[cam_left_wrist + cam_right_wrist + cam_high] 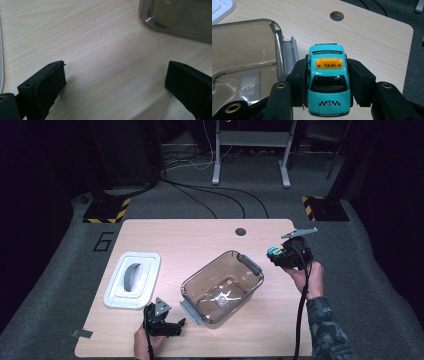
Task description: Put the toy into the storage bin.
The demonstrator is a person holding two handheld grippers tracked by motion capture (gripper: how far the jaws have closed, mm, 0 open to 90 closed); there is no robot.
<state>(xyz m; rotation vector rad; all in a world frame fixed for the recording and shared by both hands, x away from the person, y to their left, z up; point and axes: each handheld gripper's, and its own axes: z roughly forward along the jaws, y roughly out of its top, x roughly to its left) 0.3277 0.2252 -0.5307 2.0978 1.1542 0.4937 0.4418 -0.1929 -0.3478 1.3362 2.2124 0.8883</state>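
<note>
Toy taxi (329, 86) (teal, with an orange roof sign) sat clamped by its sides in the right gripper (281, 256), raised off the table (200, 235) just right of the clear bin (222, 287). The left gripper (170, 325) rested low at the near edge, jaws wide apart and bare. Beyond the pale wood lay grey carpet and dark stands; the white lid (132, 280) was cut off in both gripper views.

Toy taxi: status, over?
Right gripper shut on teal toy taxi, beside the clear bin. Left gripper open, empty, over bare table. Bin open, lid set aside.
</note>
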